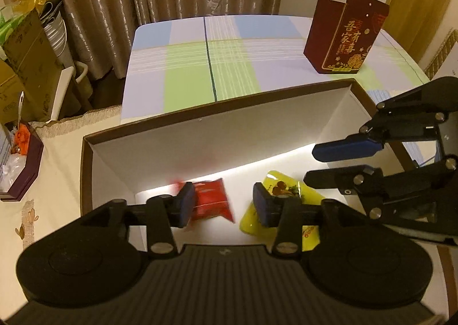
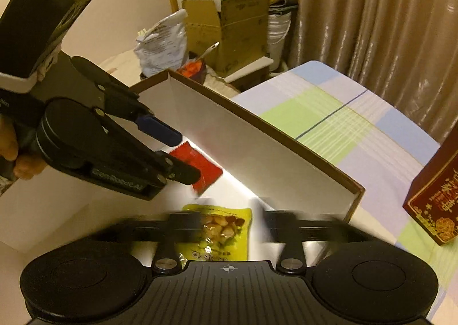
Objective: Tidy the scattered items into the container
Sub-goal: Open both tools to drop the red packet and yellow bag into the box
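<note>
Both of your grippers hang over the white box (image 1: 183, 150) with the brown rim, angled down into it, which fits a drop-off: each packet lies below the tool that hovers over it.

Your left gripper (image 1: 220, 204) has its blue pads parted, and the red packet (image 1: 211, 204) sits between and beneath them; no pad presses on it in the left wrist view, so I judge it released onto the box floor (its edges are blurred, so it may not be settled). Your right gripper (image 2: 229, 224) stands spread wide, smeared by motion, with the yellow packet (image 2: 220, 227) lying flat below it and untouched.

The two packets lie near each other on the white floor of the box, close to its far wall.

On the plaid cloth (image 1: 234, 50) behind the box stands a dark red carton (image 1: 343, 35) with gold Chinese characters down its face, which read roughly as 吾家有喜. The yellow packet shows a printed picture of food; its lettering is too small to read.
</note>
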Tool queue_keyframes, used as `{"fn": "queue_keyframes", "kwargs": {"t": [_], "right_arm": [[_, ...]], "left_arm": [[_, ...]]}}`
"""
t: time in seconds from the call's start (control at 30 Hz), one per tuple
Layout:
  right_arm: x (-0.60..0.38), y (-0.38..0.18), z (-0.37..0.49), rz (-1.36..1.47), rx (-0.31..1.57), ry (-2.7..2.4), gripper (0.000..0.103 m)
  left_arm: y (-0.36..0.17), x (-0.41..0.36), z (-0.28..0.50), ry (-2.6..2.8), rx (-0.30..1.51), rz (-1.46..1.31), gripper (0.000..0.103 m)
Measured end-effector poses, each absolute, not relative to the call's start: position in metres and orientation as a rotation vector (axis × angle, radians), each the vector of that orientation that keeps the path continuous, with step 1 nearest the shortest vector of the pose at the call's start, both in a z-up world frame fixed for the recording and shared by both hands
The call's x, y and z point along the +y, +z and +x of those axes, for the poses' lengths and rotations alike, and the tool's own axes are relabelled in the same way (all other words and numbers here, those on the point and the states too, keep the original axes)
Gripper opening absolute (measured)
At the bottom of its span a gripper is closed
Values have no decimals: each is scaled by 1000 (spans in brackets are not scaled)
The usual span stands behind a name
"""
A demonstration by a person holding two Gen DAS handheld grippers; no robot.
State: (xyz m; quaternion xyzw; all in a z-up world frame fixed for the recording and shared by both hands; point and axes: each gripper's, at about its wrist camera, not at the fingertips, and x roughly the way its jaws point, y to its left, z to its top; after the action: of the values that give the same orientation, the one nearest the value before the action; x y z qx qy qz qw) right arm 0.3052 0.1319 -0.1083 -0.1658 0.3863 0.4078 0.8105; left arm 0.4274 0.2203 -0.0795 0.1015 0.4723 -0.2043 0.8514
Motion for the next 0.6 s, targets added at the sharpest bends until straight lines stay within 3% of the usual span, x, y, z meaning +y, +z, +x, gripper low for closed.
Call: {"fn": "queue_keyframes", "kwargs": {"t": [0.03, 0.27, 0.33, 0.43, 0.6], "right_arm": [[128, -107, 301, -337, 778, 868, 99], [129, -107, 297, -377, 778, 898, 99], [129, -107, 296, -386, 775, 900, 99], [129, -106, 295, -400, 754, 903, 99], [124, -100, 287, -402, 742, 893, 99]], "left_arm": [[-79, 221, 427, -429, 997, 212, 42], [-76, 222, 418, -402, 1000, 222, 52], [-74, 222, 416, -383, 1005, 229, 64], [-72, 220, 411, -366, 1002, 243, 72], [-66, 218, 405, -344, 1001, 236, 75]]}}
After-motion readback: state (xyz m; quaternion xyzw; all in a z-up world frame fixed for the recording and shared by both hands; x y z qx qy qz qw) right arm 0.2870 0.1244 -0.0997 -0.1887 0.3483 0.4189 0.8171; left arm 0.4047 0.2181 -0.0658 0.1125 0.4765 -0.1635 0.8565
